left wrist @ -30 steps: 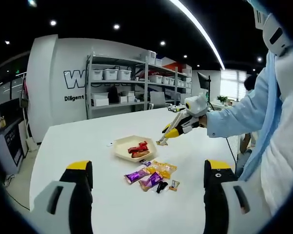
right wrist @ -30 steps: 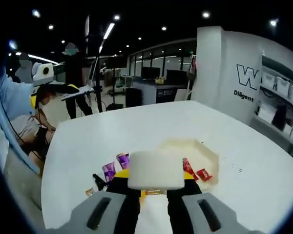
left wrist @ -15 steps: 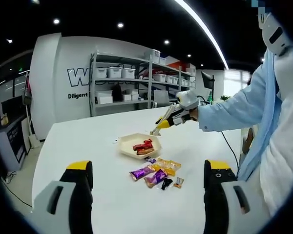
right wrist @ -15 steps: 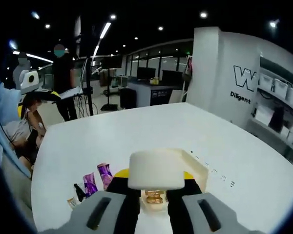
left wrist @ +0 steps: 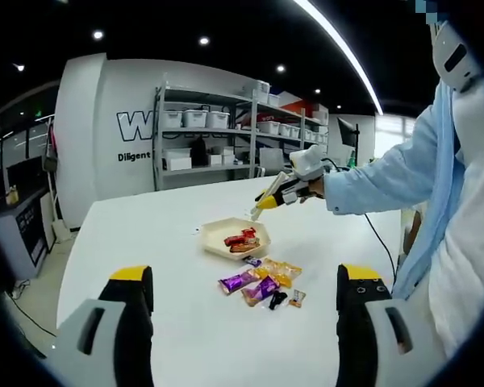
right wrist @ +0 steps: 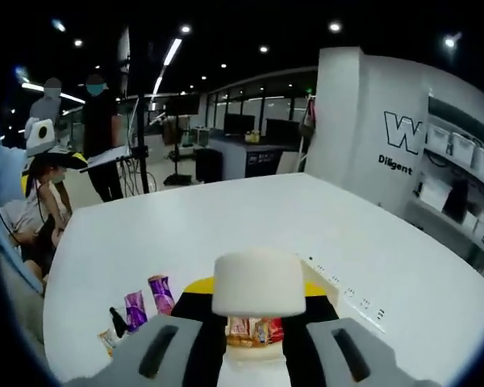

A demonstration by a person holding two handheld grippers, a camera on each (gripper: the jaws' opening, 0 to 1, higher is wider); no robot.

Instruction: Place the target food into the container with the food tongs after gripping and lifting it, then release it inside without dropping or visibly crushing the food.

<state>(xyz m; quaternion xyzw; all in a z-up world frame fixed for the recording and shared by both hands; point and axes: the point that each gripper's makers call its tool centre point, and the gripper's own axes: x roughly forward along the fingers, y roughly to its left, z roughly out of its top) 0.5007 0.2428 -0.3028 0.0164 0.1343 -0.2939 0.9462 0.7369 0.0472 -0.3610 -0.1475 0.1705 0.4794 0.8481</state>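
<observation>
On the white table [left wrist: 145, 242], going left to right in the left gripper view, the left gripper [left wrist: 242, 322] stood low with its jaws spread wide and nothing between them. Further right lay the container [left wrist: 226, 239], with red-wrapped food [left wrist: 240, 240] already inside, then loose snack packets [left wrist: 262, 282] just beside it. The right gripper [left wrist: 262, 205] hovered over the container's far rim. Whether it was clenched on tongs or food could not be told; its tips were small and blurred there, and in the right gripper view a white block [right wrist: 258, 282] hid them. Letting go from that height might have bounced a packet over the shallow rim.
</observation>
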